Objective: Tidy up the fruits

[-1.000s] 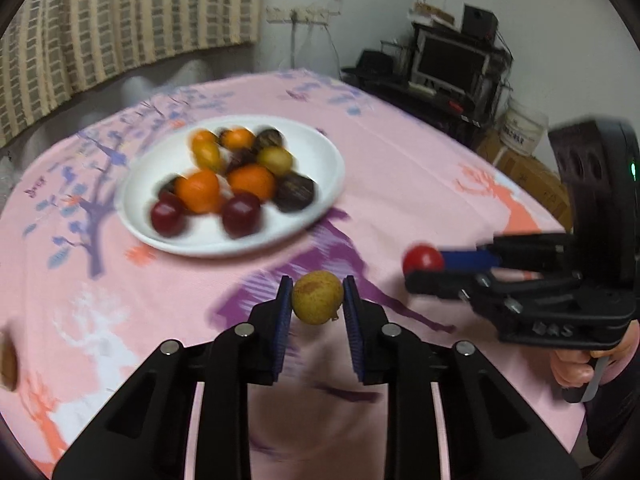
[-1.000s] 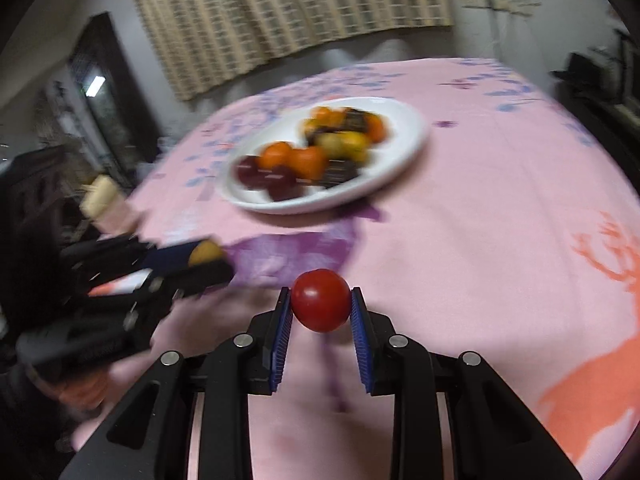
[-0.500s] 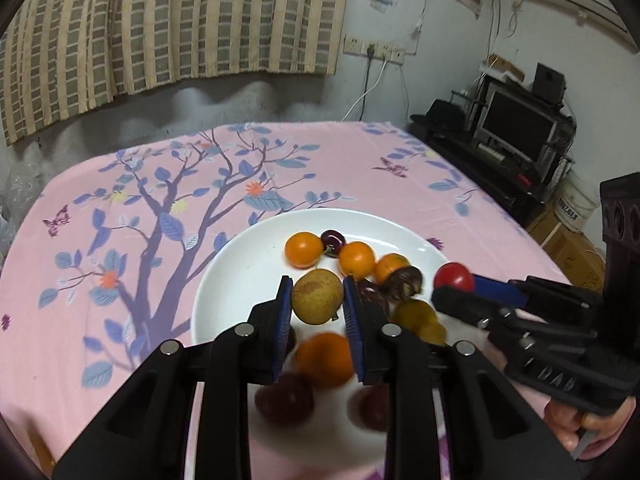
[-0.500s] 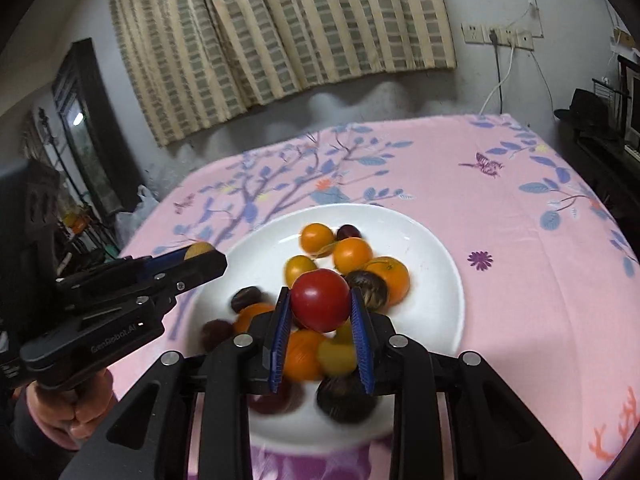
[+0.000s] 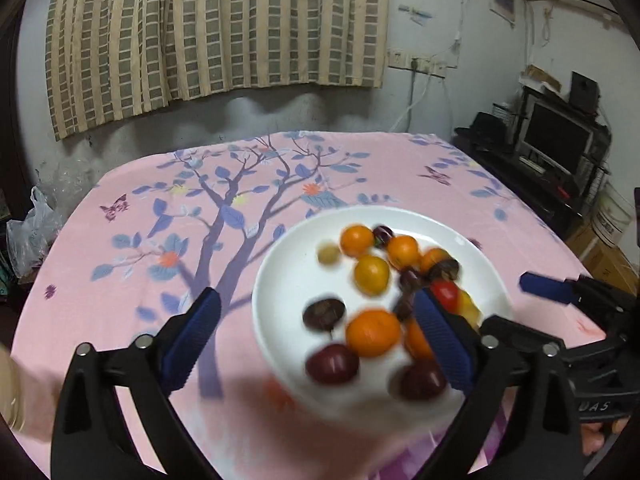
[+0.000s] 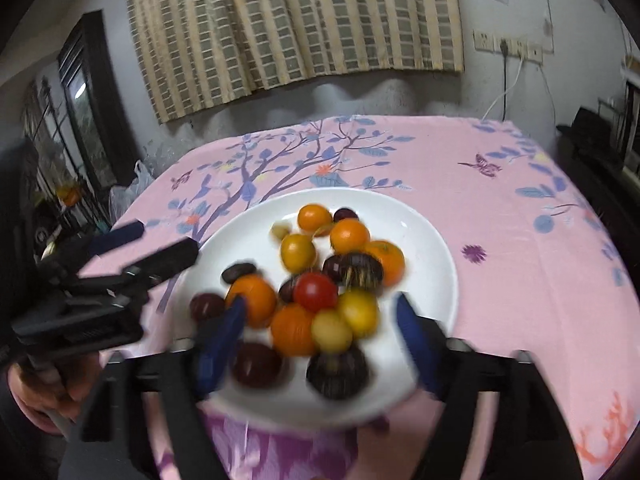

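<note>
Both grippers now spread empty, left gripper (image 5: 316,324), right gripper (image 6: 324,336), tomato (image 6: 315,292) released onto plate (image 6: 436,264)

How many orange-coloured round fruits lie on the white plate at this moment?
5 orange fruits, all on the white plate: three along the far side; one near left; one near the middle. Motion blur and piling may hide others.

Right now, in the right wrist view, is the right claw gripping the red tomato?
No, the right claw stands open and empty, and the red tomato lies among the other fruit on the white plate.
</note>
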`<act>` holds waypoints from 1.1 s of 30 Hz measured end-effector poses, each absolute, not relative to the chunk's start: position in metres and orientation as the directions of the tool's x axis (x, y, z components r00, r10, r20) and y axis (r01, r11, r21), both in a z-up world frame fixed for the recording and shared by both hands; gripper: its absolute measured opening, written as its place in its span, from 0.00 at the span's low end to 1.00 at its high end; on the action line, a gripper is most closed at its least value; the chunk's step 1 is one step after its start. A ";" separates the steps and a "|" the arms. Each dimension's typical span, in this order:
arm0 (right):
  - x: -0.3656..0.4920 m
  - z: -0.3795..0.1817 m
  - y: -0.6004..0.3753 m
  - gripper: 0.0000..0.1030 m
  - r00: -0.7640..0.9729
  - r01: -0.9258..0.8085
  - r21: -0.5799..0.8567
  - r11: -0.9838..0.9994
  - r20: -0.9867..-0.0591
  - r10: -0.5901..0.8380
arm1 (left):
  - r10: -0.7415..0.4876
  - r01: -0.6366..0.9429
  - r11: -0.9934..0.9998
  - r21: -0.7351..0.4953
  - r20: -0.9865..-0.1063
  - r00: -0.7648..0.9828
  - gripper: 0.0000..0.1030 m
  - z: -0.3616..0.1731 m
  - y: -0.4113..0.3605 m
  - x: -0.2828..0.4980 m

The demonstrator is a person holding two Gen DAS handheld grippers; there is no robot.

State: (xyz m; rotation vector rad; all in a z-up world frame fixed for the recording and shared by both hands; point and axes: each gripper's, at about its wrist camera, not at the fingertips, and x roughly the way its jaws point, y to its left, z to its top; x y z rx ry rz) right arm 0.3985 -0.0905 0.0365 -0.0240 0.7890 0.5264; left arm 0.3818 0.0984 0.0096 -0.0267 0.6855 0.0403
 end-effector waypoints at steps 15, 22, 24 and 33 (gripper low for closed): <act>0.273 0.011 -0.122 0.96 0.629 -0.437 0.039 0.899 -0.702 0.336 | 0.059 -0.093 0.996 -0.018 -0.648 0.759 0.95 -0.026 0.094 0.215; 0.264 0.006 -0.114 0.96 0.622 -0.465 -0.003 0.885 -0.713 0.324 | 0.069 -0.098 0.995 -0.005 -0.675 0.735 0.95 -0.035 0.093 0.209; 0.263 0.006 -0.110 0.96 0.623 -0.480 -0.024 0.877 -0.713 0.321 | 0.068 -0.100 0.995 -0.010 -0.673 0.736 0.95 -0.034 0.095 0.209; 0.261 0.006 -0.110 0.96 0.622 -0.479 -0.022 0.878 -0.714 0.321 | 0.050 -0.100 0.994 -0.035 -0.677 0.734 0.95 -0.033 0.099 0.210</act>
